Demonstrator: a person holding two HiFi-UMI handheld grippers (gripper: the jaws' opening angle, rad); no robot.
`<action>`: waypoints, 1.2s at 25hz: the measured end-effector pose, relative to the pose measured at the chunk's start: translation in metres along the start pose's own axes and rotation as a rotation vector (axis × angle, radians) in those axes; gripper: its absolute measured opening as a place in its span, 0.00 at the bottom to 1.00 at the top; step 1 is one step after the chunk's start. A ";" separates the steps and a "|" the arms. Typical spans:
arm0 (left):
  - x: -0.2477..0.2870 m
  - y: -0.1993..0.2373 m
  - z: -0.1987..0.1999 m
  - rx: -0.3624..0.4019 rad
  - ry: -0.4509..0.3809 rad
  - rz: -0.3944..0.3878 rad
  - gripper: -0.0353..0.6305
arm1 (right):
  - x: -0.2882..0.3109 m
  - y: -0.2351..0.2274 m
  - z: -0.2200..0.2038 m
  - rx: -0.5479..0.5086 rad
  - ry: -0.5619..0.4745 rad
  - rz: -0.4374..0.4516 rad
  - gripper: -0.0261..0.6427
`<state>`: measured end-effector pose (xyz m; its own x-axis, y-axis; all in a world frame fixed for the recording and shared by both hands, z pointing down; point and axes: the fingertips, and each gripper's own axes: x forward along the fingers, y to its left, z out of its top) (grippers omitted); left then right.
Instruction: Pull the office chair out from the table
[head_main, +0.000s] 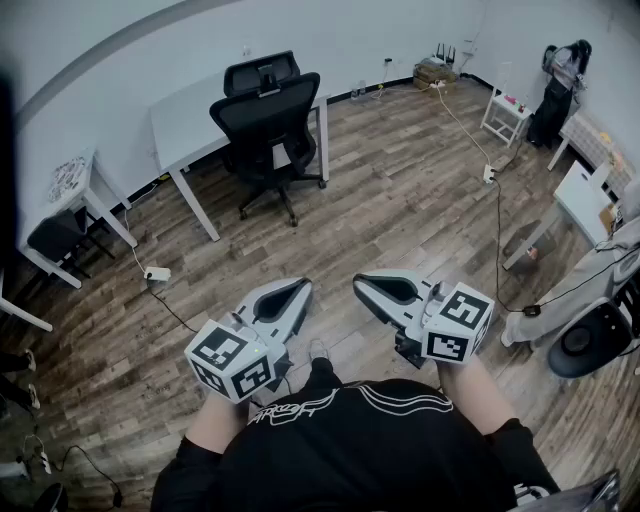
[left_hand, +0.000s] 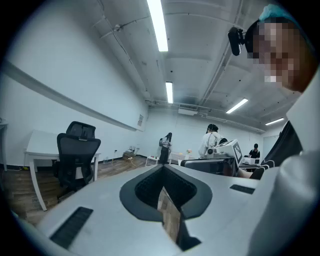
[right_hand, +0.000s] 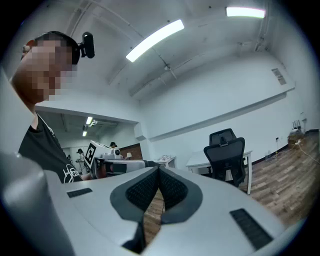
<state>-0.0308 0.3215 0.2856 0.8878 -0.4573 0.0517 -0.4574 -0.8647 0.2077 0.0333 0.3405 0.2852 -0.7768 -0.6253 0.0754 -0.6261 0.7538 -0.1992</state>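
Black office chair (head_main: 268, 125) is pushed in at the white table (head_main: 178, 128) over by the far wall, backrest facing the person, wheeled base sitting on the wood floor (head_main: 400, 210). Both grippers are well apart from it, held level just in front of the person's body, side by side with a gap between them. Left gripper (head_main: 298, 292) has its jaws pressed together with nothing in them, and right gripper (head_main: 366, 290) is the same, closed up and empty. A cable (head_main: 497, 215) trails across the floor off to the right, and 1 small side table (head_main: 75, 185) stands at the left wall
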 end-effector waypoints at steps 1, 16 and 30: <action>0.000 0.001 -0.001 0.000 0.002 0.001 0.06 | 0.001 0.000 -0.001 0.000 -0.001 0.000 0.09; 0.025 0.071 -0.021 -0.051 0.037 -0.004 0.06 | 0.055 -0.056 -0.019 0.059 0.047 -0.019 0.09; 0.069 0.291 -0.044 -0.172 0.082 0.112 0.06 | 0.207 -0.221 -0.070 0.177 0.303 -0.060 0.09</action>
<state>-0.1003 0.0473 0.3923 0.8362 -0.5240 0.1621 -0.5446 -0.7578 0.3594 0.0064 0.0585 0.4136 -0.7403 -0.5589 0.3736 -0.6705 0.6543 -0.3497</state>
